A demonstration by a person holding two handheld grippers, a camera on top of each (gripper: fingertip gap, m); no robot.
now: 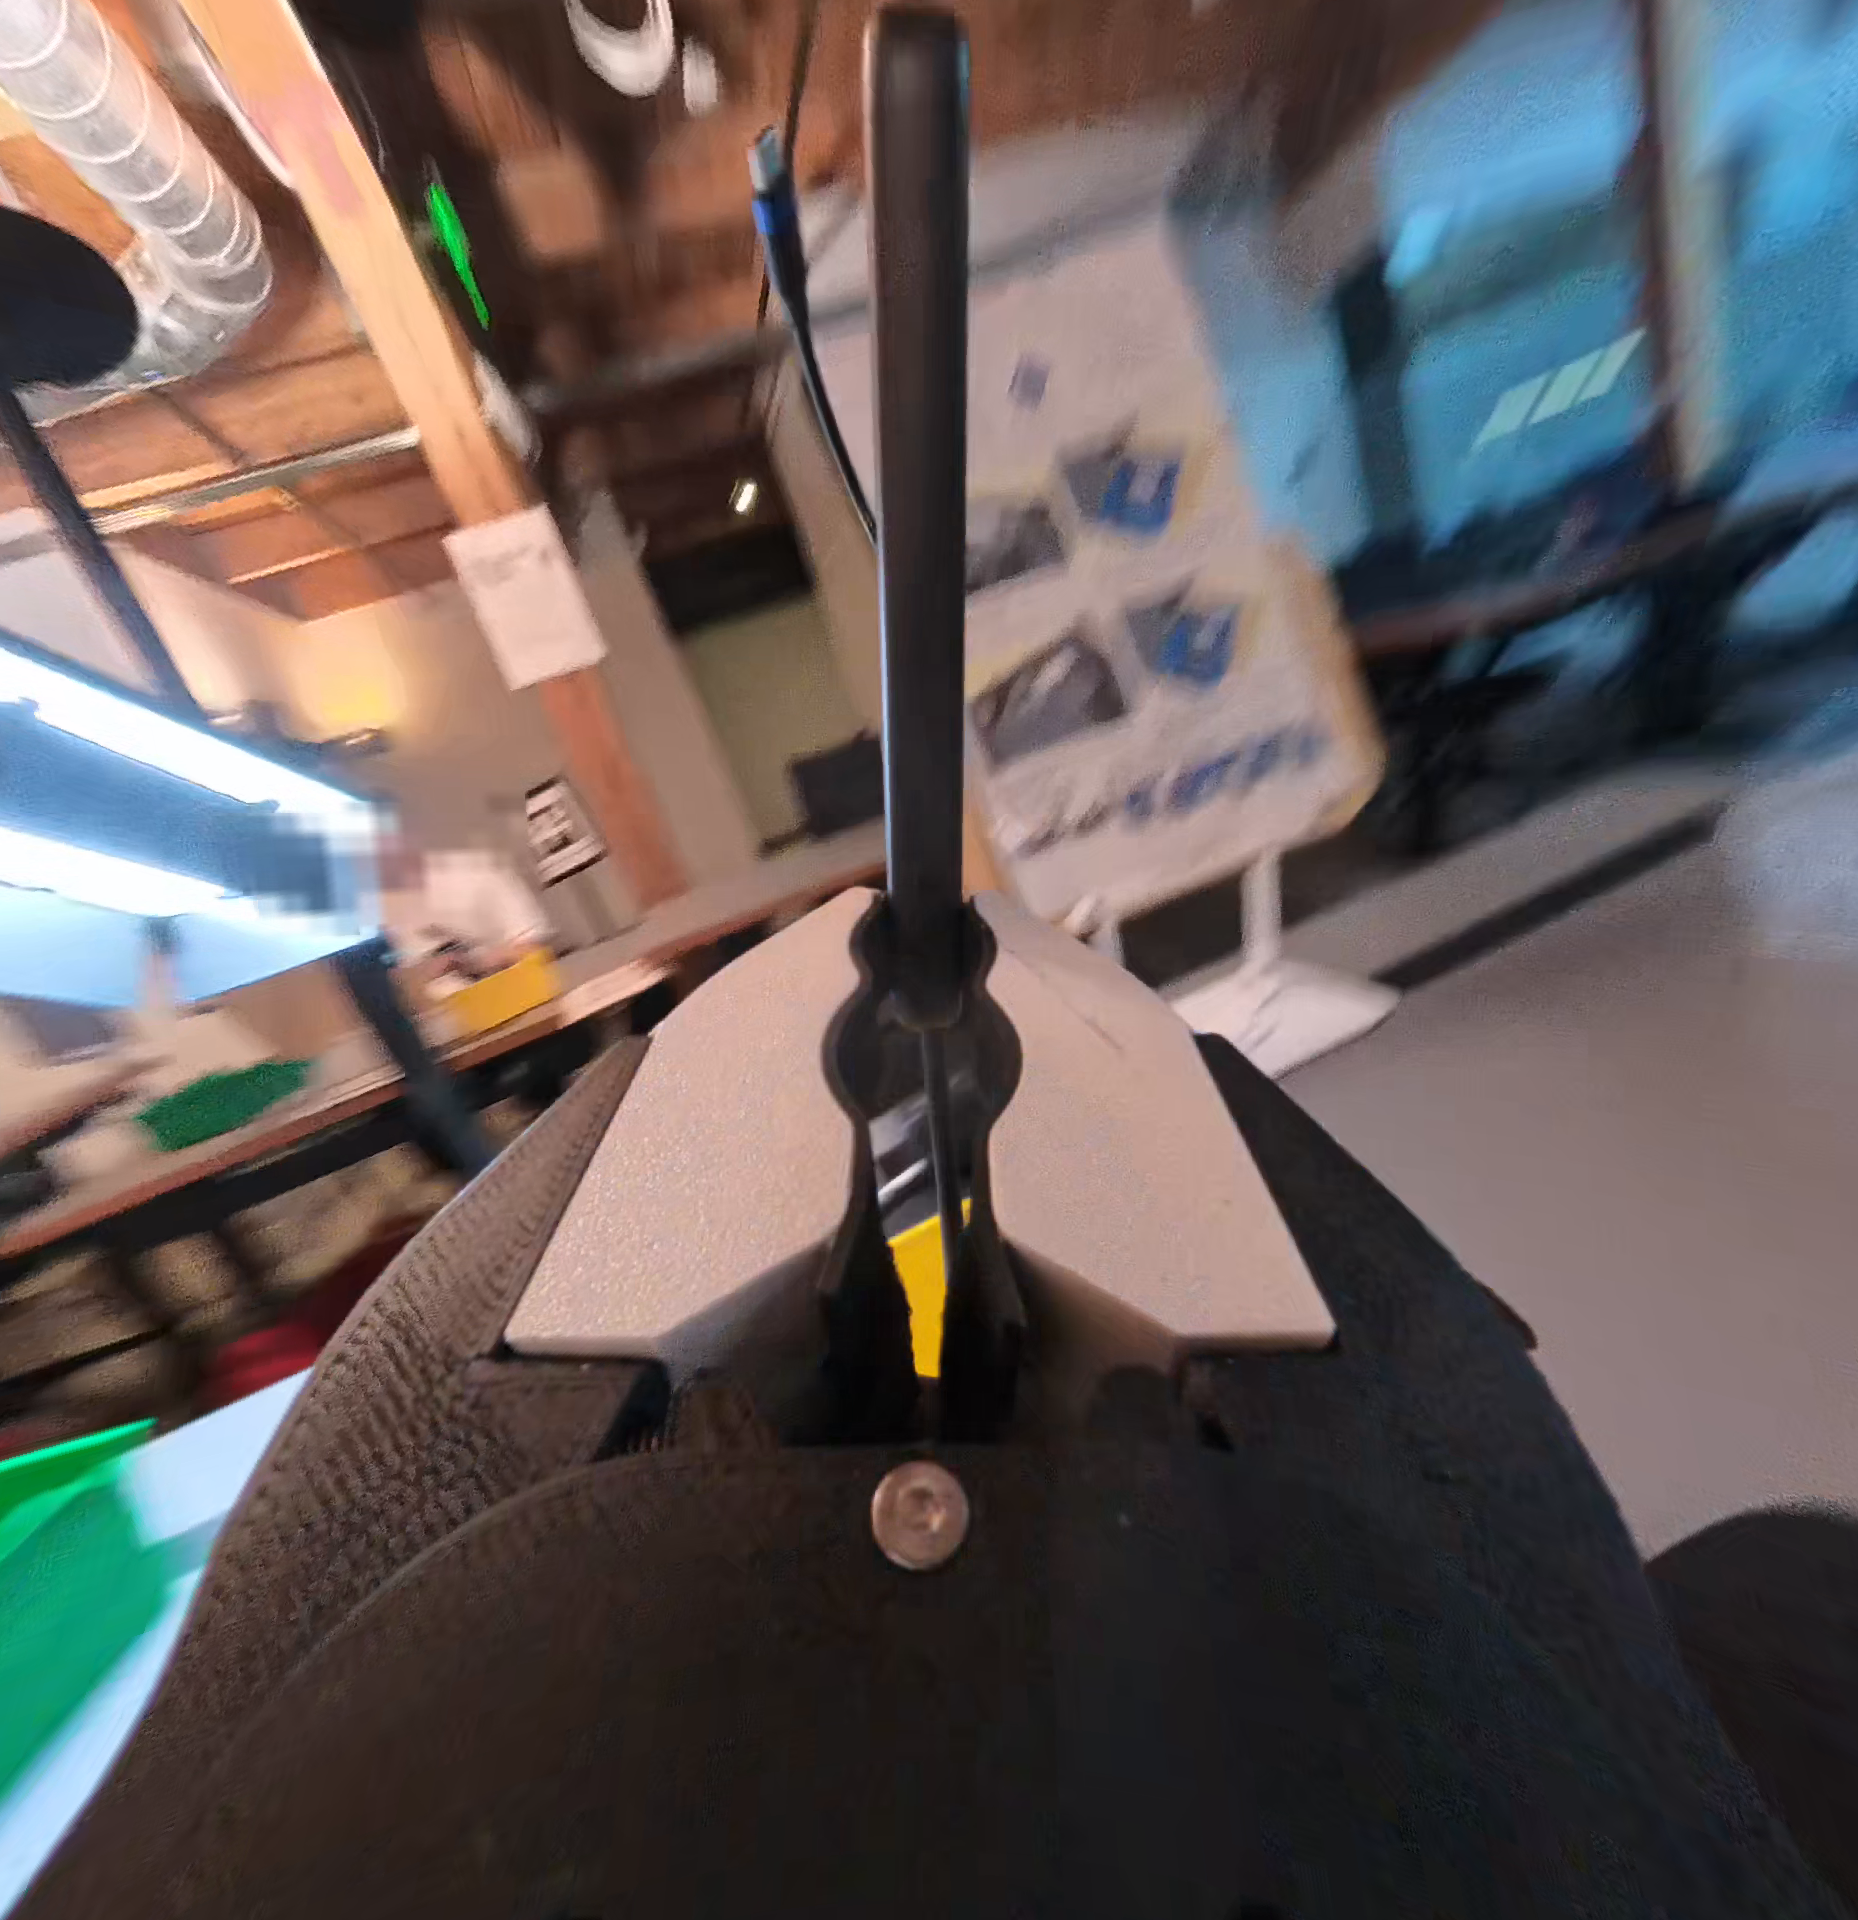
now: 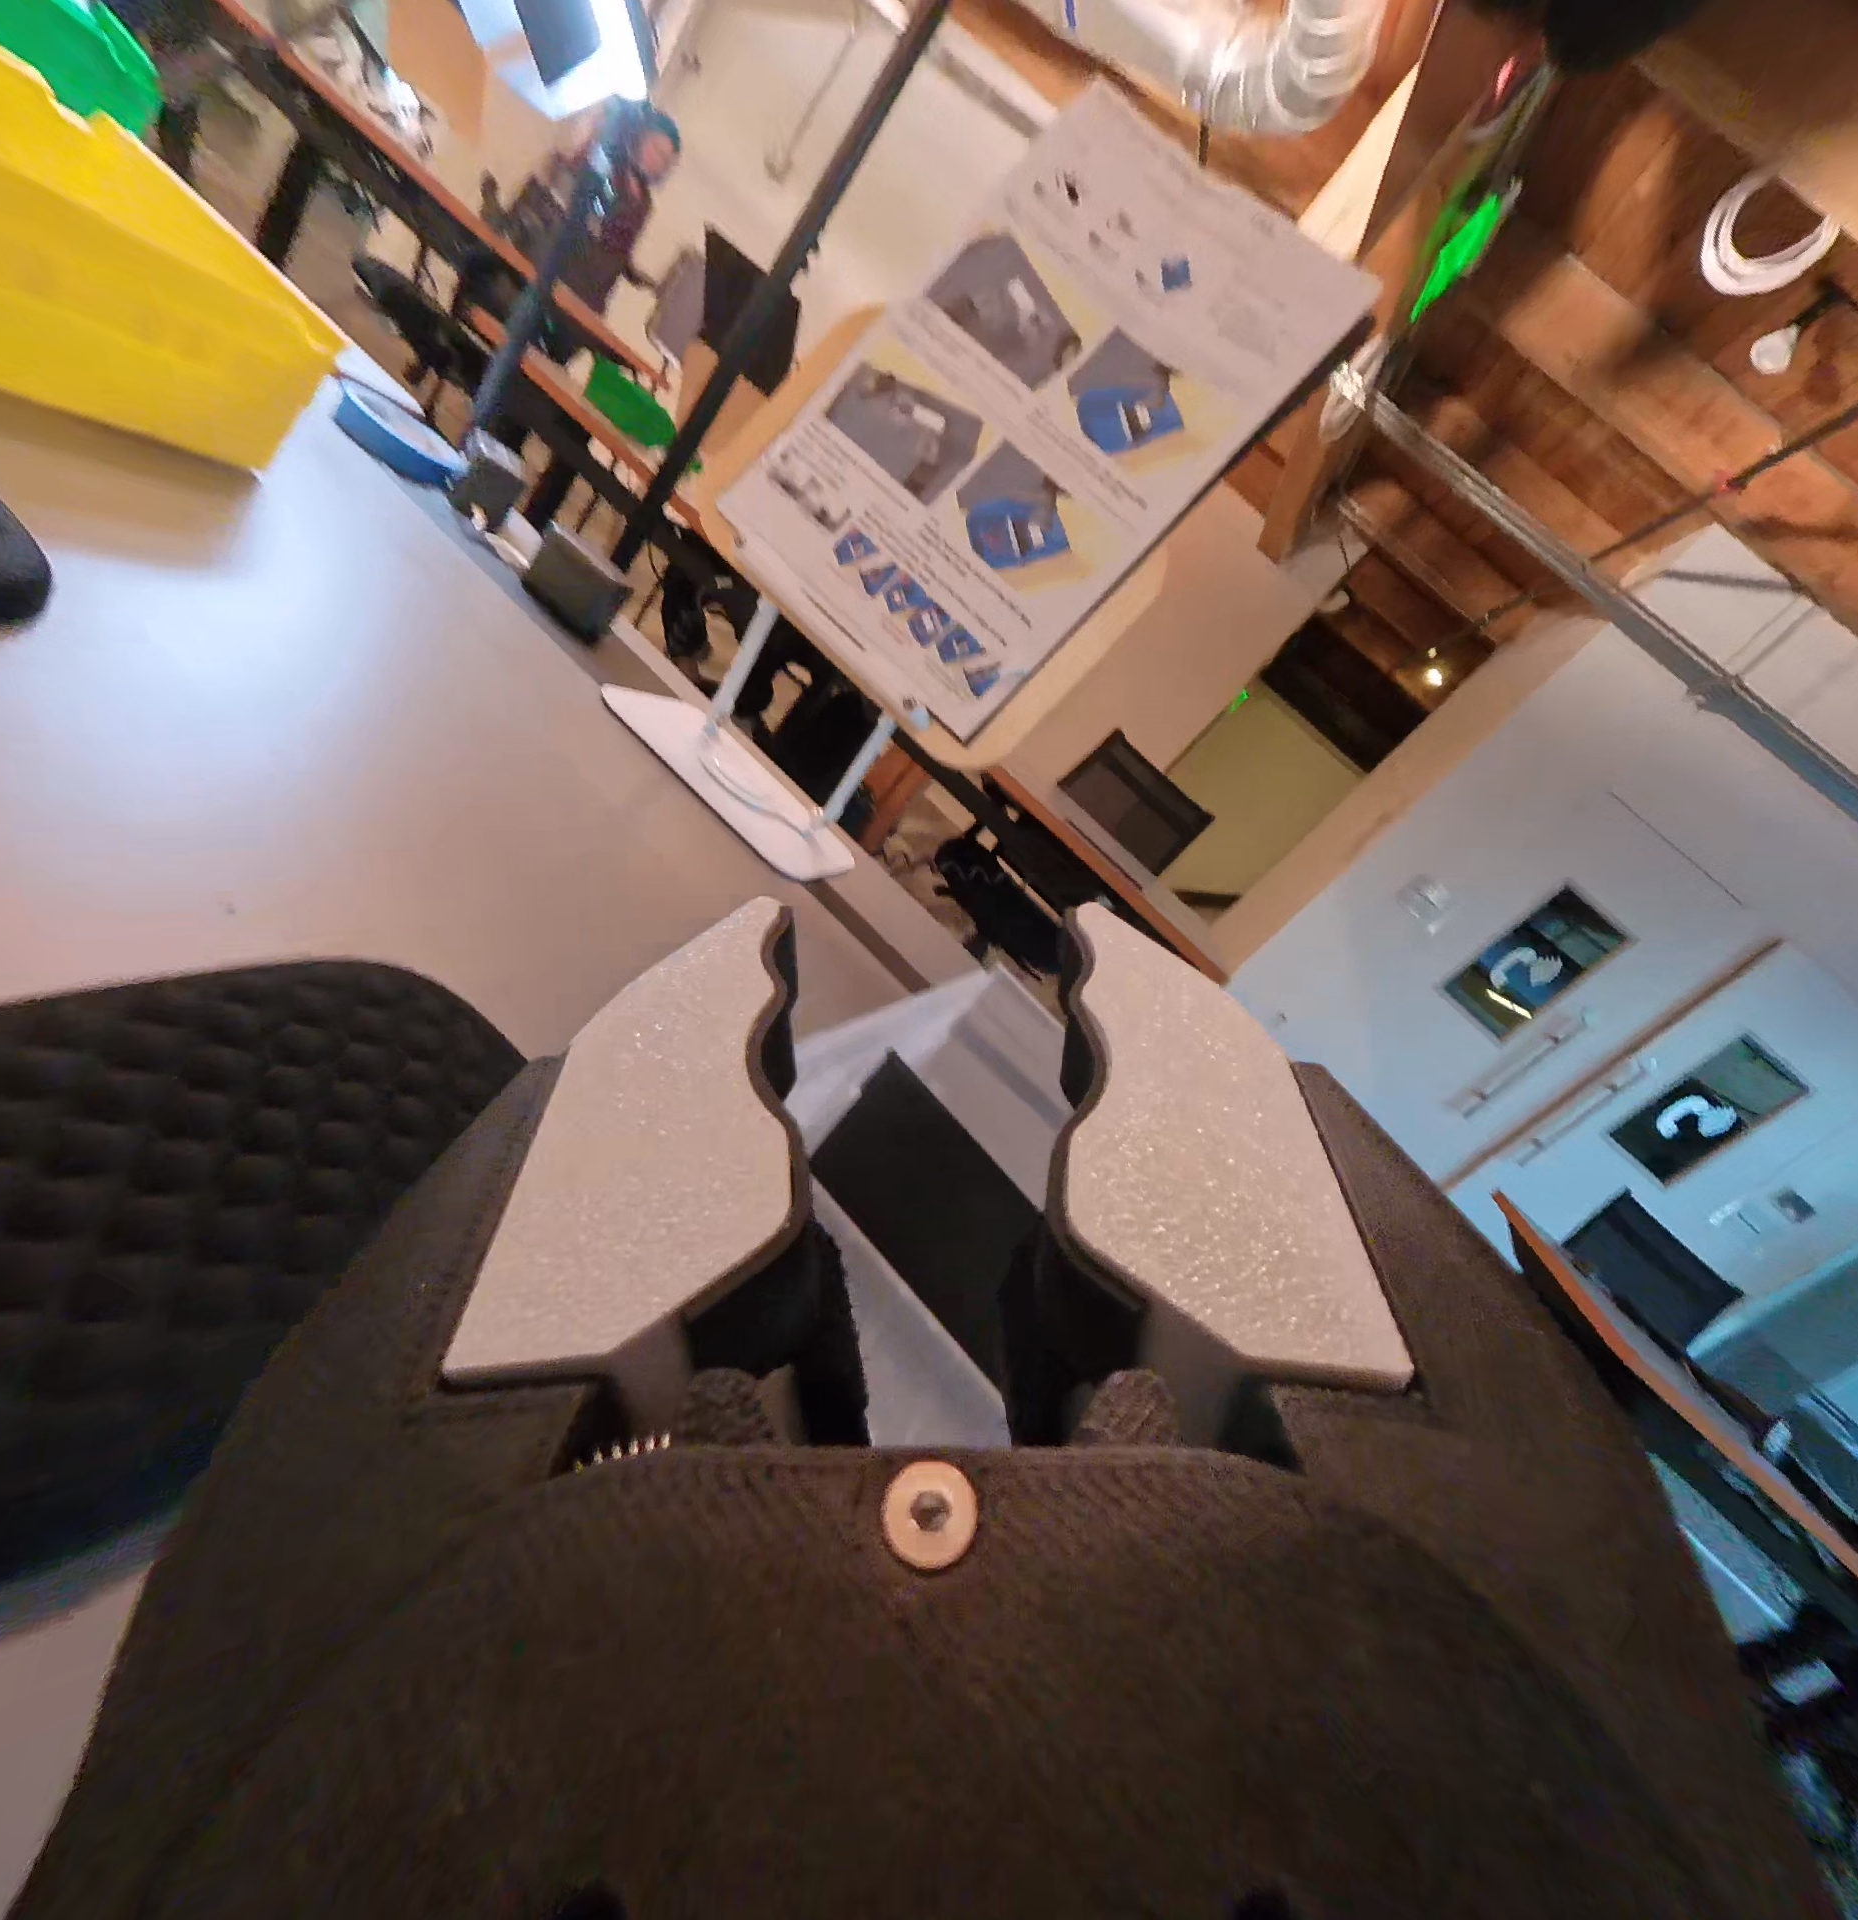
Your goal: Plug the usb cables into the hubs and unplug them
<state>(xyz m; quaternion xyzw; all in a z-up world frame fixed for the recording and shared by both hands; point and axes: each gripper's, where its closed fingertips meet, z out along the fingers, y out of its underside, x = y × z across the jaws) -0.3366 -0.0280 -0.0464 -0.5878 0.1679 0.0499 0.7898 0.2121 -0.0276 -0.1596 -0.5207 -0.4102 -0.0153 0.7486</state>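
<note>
My left gripper [image 1: 925, 920] is shut on a slim dark USB hub [image 1: 920, 416]. I see the hub edge-on; it sticks out forward past the fingertips. A black cable [image 1: 816, 384] with a blue USB plug [image 1: 767, 192] runs beside the hub's far end; I cannot tell whether the plug is seated. A thin wire runs back between the jaws. My right gripper [image 2: 930, 930] is open and empty, held above the pale table [image 2: 281, 779]. A black boxy object [image 2: 904, 1174] shows through the gap below it.
A poster on a white stand [image 2: 1039, 416] sits at the table's far edge, also in the left wrist view [image 1: 1143, 623]. A yellow bin [image 2: 94, 281] and a blue tape roll [image 2: 395, 426] stand at the left. A black textured pad [image 2: 177, 1195] lies close by.
</note>
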